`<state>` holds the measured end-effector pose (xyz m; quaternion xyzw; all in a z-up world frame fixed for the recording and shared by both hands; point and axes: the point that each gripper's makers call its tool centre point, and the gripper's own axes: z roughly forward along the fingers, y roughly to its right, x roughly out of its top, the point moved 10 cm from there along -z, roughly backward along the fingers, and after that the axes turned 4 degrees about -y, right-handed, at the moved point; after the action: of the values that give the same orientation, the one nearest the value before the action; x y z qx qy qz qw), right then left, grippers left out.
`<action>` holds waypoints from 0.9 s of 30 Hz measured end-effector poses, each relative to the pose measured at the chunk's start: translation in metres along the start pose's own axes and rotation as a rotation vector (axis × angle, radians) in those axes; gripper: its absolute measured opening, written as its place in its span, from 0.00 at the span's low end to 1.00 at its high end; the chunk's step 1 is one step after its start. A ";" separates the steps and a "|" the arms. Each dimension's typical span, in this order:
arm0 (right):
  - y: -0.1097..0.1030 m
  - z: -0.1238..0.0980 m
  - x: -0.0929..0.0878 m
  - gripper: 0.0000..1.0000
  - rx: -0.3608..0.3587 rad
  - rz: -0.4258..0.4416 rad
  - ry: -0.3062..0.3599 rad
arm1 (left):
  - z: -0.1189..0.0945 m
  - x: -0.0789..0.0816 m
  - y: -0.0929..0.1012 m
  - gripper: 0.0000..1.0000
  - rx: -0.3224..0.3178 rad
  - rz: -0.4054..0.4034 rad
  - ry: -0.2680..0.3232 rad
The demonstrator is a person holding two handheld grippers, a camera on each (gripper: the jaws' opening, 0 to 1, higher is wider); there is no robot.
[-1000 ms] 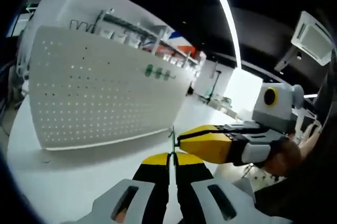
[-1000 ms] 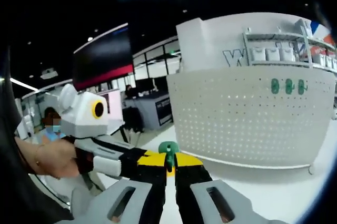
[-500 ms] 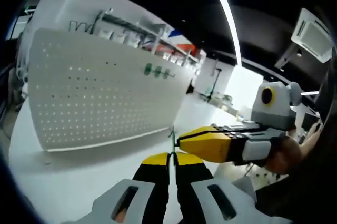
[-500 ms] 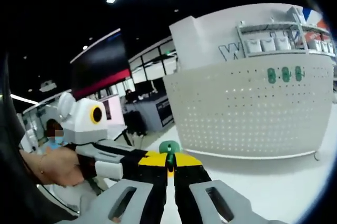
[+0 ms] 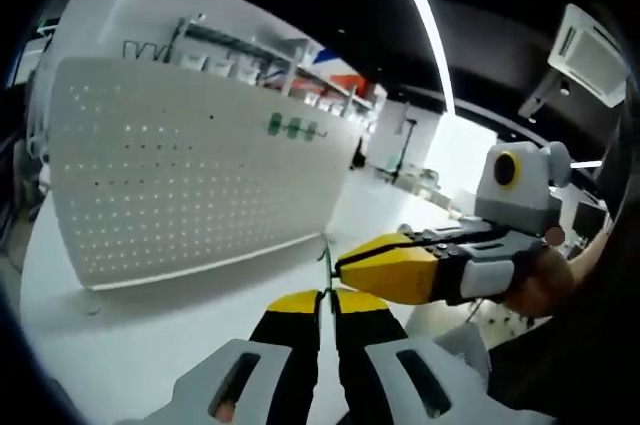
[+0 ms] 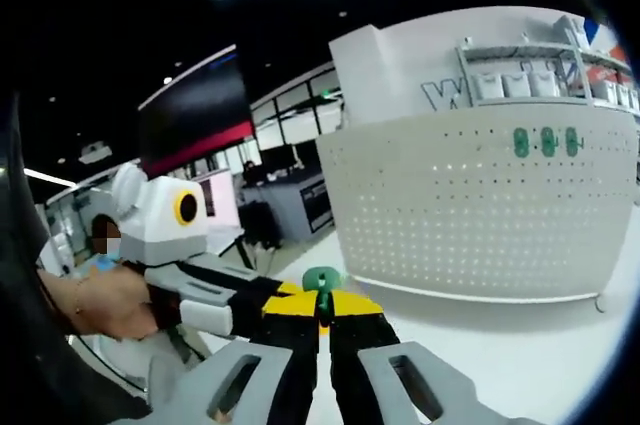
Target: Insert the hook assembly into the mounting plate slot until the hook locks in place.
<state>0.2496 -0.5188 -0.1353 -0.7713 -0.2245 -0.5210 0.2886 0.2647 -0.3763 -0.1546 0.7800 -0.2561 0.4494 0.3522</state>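
Observation:
The mounting plate (image 5: 190,180), a white pegboard, stands upright on the white table, with three green hooks (image 5: 292,127) near its top right. My left gripper (image 5: 325,297) is shut on a thin green hook assembly (image 5: 326,263) that rises between its yellow-black tips, well in front of the plate. My right gripper (image 5: 345,267) comes in from the right and meets the same piece. In the right gripper view, my right gripper (image 6: 320,307) is shut on the green hook assembly (image 6: 321,280), the left gripper (image 6: 280,300) joins from the left, and the pegboard (image 6: 480,210) with its green hooks (image 6: 545,141) stands beyond.
The white table (image 5: 120,335) spreads below the grippers and in front of the plate. A shelf with white boxes (image 6: 520,80) rises behind the pegboard. A hand (image 6: 100,303) holds the left gripper; a hand (image 5: 545,283) holds the right.
Both views have shifted slightly with the hands. The two grippers stay together and keep their hold on the hook assembly; the pegboard has not moved.

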 end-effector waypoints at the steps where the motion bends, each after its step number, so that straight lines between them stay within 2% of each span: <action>1: -0.001 0.001 -0.001 0.00 0.003 -0.003 -0.003 | -0.001 -0.001 0.000 0.05 0.003 0.001 -0.002; 7: -0.002 0.004 -0.005 0.00 0.010 -0.010 -0.022 | -0.003 -0.007 -0.003 0.07 0.012 0.013 -0.028; 12: 0.001 0.002 -0.004 0.00 -0.001 -0.027 -0.020 | -0.005 -0.013 -0.007 0.28 0.043 0.009 -0.052; 17: 0.004 -0.002 -0.004 0.00 -0.018 -0.034 -0.017 | -0.008 -0.015 -0.003 0.41 0.010 -0.002 -0.040; 21: 0.006 -0.005 -0.005 0.00 -0.038 -0.047 -0.009 | -0.008 -0.013 0.000 0.58 -0.014 0.018 -0.038; 27: 0.008 -0.009 -0.007 0.00 -0.053 -0.067 -0.018 | -0.012 -0.008 0.007 0.68 -0.051 0.034 -0.019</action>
<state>0.2462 -0.5304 -0.1411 -0.7755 -0.2389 -0.5290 0.2484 0.2501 -0.3707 -0.1554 0.7706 -0.2839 0.4411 0.3620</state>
